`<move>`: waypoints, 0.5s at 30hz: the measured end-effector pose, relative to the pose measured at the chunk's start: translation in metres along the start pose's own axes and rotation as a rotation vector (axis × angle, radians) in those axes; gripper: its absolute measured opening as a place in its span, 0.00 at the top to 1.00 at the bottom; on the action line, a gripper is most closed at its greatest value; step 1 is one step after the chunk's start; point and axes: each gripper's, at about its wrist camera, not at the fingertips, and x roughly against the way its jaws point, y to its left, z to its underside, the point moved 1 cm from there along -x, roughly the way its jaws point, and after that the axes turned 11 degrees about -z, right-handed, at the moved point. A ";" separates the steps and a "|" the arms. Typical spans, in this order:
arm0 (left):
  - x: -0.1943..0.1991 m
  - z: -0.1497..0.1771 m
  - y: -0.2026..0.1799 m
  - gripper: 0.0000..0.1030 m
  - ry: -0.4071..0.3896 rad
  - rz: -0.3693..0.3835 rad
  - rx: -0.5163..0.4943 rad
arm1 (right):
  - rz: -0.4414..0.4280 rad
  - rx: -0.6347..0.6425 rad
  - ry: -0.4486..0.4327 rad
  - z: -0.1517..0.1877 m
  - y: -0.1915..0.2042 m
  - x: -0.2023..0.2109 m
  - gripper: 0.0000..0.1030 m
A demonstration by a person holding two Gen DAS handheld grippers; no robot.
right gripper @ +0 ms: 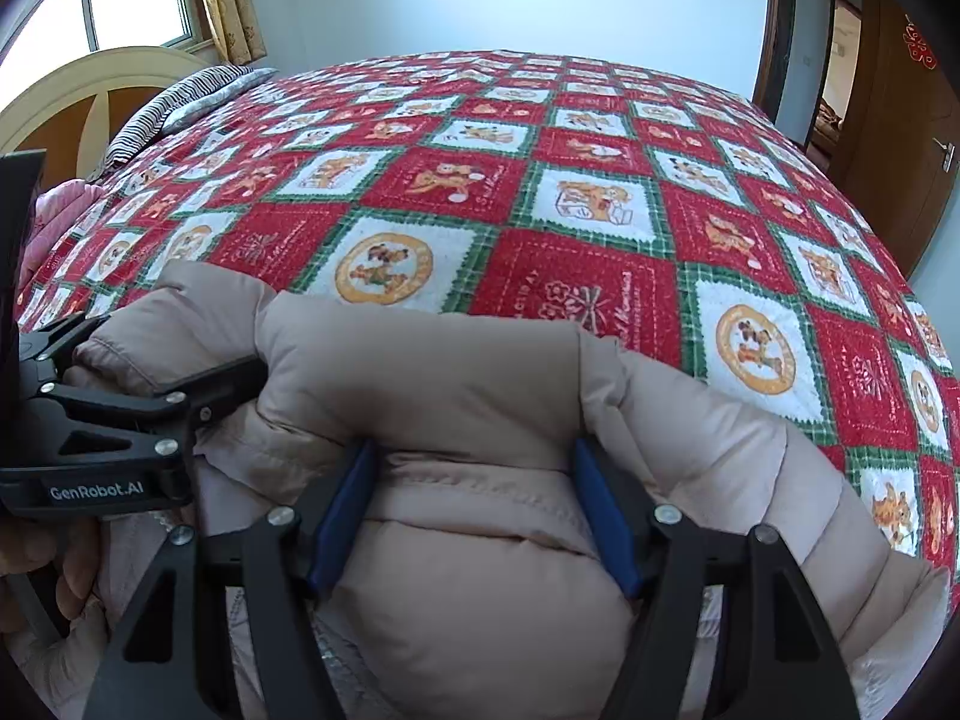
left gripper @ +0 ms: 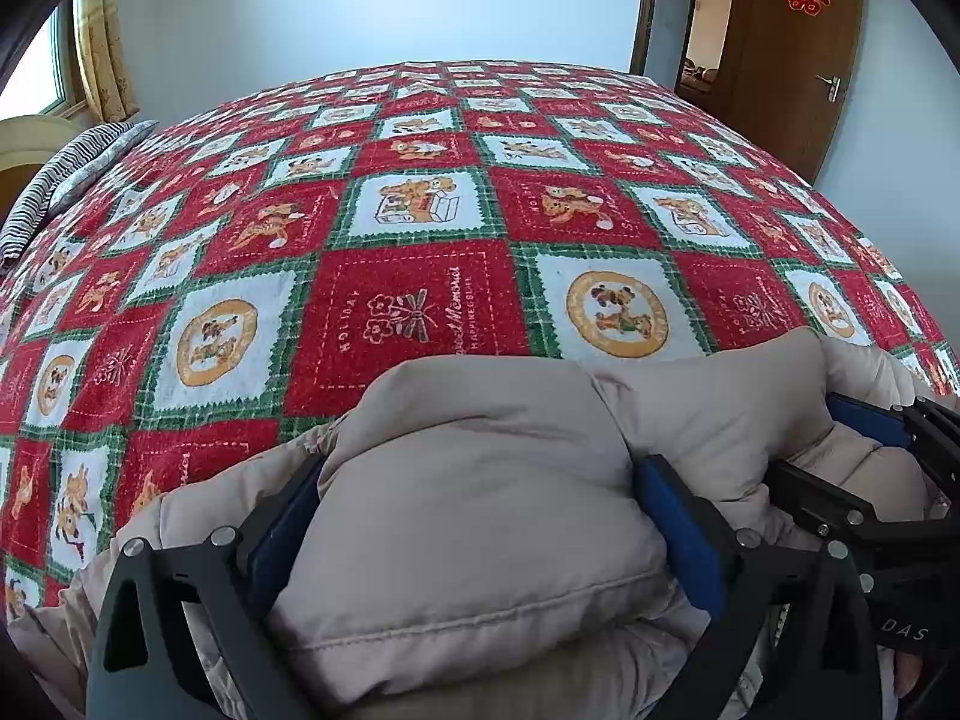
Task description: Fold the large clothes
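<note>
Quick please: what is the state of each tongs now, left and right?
Left tongs: open wide, the beige padded jacket bulging between the pads.
Right tongs: part open around the same jacket; a real grip cannot be told.

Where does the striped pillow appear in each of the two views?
Left wrist: striped pillow at the left edge, at the head end of the quilt.
Right wrist: striped pillow upper left, beside the headboard.
Shared landmark: the brown door, at the right in both views.
</note>
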 end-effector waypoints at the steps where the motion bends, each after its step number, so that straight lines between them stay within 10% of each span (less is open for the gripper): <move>1: 0.001 0.000 0.001 0.03 -0.002 0.003 0.003 | 0.001 0.001 -0.001 0.000 0.000 -0.001 0.31; 10: 0.042 -0.012 0.007 0.03 -0.108 -0.109 0.067 | -0.008 -0.007 -0.018 0.003 -0.002 -0.003 0.31; 15: 0.072 -0.031 0.004 0.03 -0.152 0.124 0.131 | -0.016 -0.013 -0.027 0.003 -0.003 -0.002 0.31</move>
